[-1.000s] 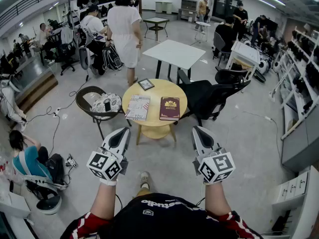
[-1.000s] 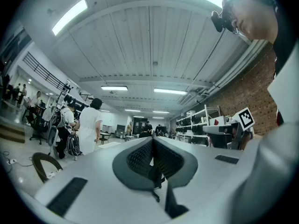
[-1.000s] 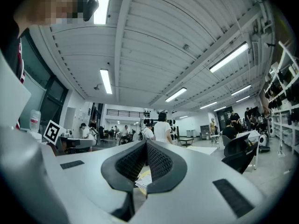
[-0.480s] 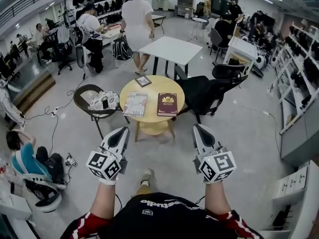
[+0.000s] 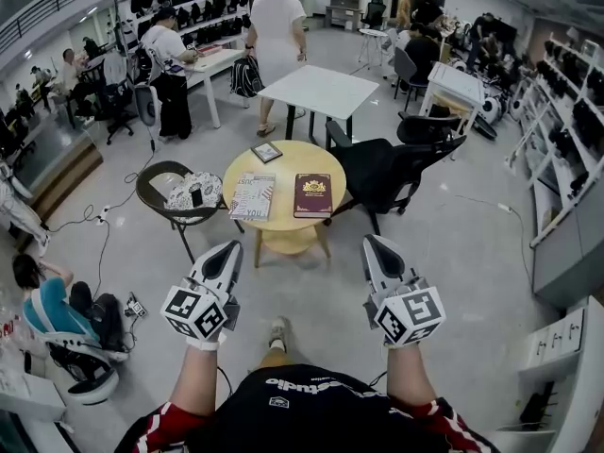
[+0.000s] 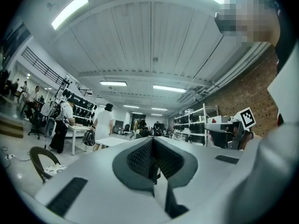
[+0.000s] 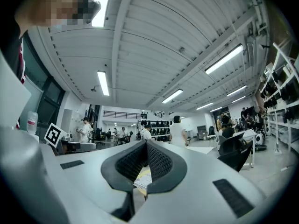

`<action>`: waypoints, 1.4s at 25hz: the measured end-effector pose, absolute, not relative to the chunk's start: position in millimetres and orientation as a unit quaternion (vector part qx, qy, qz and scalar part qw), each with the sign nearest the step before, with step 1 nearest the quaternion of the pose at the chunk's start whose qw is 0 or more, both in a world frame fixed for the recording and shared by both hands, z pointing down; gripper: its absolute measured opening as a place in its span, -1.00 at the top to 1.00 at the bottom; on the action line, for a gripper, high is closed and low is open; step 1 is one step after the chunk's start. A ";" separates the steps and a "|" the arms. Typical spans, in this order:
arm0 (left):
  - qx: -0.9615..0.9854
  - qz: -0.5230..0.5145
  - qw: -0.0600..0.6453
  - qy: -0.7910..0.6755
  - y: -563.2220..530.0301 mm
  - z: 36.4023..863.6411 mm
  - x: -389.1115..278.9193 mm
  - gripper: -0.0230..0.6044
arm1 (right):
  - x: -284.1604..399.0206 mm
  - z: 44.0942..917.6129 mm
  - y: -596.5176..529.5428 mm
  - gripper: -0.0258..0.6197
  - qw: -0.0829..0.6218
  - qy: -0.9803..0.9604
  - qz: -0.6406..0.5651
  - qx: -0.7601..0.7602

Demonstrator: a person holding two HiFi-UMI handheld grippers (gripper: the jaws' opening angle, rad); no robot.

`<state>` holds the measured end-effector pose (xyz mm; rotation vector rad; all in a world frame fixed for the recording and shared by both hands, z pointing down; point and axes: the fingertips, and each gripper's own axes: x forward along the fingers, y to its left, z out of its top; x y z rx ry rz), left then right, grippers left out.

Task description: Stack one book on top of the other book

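Note:
Two books lie side by side on a round wooden table (image 5: 284, 225) ahead of me. One has a white patterned cover (image 5: 252, 196), the other a dark red cover (image 5: 313, 195) with a gold crest. A small framed picture (image 5: 266, 152) sits at the table's far edge. My left gripper (image 5: 229, 250) and right gripper (image 5: 371, 244) are held level, well short of the table, both shut and empty. In the left gripper view the jaws (image 6: 152, 141) meet at the tip. In the right gripper view the jaws (image 7: 146, 143) also meet, and a strip of the white book (image 7: 142, 180) shows below them.
A chair with a patterned cushion (image 5: 189, 194) stands left of the table and a black office chair (image 5: 392, 173) stands to its right. A white square table (image 5: 321, 92) is behind. A person in white (image 5: 276, 31) walks beyond it. Someone sits low at the left (image 5: 47, 300).
The table and books sit slightly higher and further left in the head view. The person in white has walked further away. Both grippers hold their place, still shut.

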<state>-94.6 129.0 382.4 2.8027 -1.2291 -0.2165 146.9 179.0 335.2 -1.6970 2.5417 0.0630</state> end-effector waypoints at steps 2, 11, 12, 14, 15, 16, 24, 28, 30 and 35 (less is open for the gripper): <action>0.912 -0.071 0.040 -0.402 124.7 382.5 -93.2 0.88 | 149.9 334.4 176.3 0.84 0.042 0.831 0.021 -0.555; 0.914 -0.067 0.041 -0.398 103.3 382.1 -80.0 0.88 | 166.0 337.0 157.0 0.84 0.046 0.826 0.008 -0.562; 0.914 -0.068 0.041 -0.398 100.0 381.1 -78.7 0.88 | 166.6 335.8 153.6 0.84 0.046 0.826 0.007 -0.561; 0.914 -0.067 0.042 -0.398 91.4 380.4 -77.7 0.88 | 166.4 331.9 144.9 0.84 0.045 0.828 0.008 -0.559; 0.913 -0.067 0.044 -0.400 85.8 380.8 -78.5 0.88 | 165.4 330.0 139.4 0.84 0.045 0.829 0.009 -0.557; 0.912 -0.067 0.046 -0.402 79.3 381.3 -80.2 0.88 | 164.0 328.3 133.2 0.84 0.044 0.830 0.010 -0.556; 0.907 -0.076 0.054 -0.410 17.2 379.5 -97.4 0.88 | 150.8 317.7 70.6 0.83 0.035 0.834 0.019 -0.551; 0.906 -0.077 0.054 -0.412 -21.1 379.2 -107.9 0.88 | 140.6 312.5 31.8 0.84 0.036 0.835 0.022 -0.549; 0.906 -0.076 0.054 -0.412 -40.8 377.7 -113.5 0.88 | 134.3 307.9 12.1 0.83 0.035 0.835 0.024 -0.548; 0.908 -0.079 0.061 -0.407 -90.7 377.6 -130.9 0.88 | 117.6 305.2 -35.2 0.83 0.032 0.833 0.019 -0.552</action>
